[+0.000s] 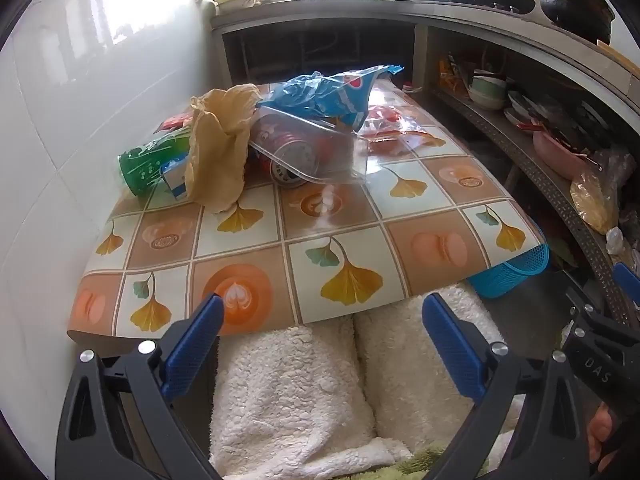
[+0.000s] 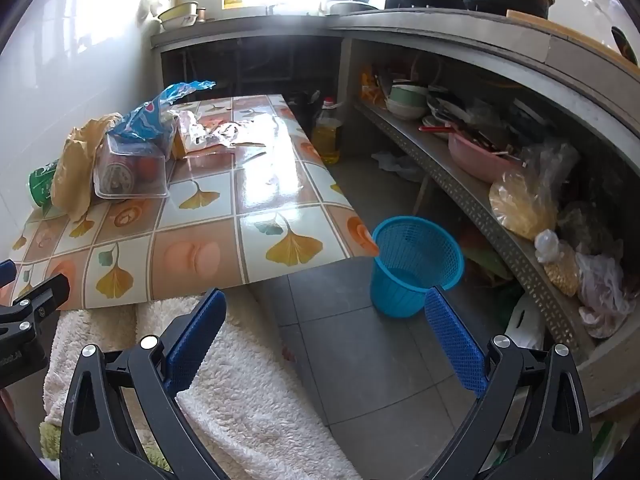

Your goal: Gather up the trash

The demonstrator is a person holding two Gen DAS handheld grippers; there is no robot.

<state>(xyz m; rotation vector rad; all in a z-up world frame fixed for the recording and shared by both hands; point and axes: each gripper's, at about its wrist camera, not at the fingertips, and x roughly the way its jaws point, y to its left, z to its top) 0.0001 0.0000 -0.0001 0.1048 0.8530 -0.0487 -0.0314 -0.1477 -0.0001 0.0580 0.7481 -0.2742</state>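
Both wrist views down onto table

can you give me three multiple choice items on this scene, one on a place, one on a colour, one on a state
1. Where does the mesh bin stand?
A. on the table
B. on the floor by the table's corner
C. on the shelf

2. What colour is the crumpled snack bag on top of the pile?
A. blue
B. yellow
C. black

3. How is the can lying?
A. upright in the open
B. inside the bin
C. on its side under a clear plastic tray

Answers: 1 B, it sits on grey tiles beside the table; 2 A, blue foil shows; 3 C, its round end faces out through the tray.
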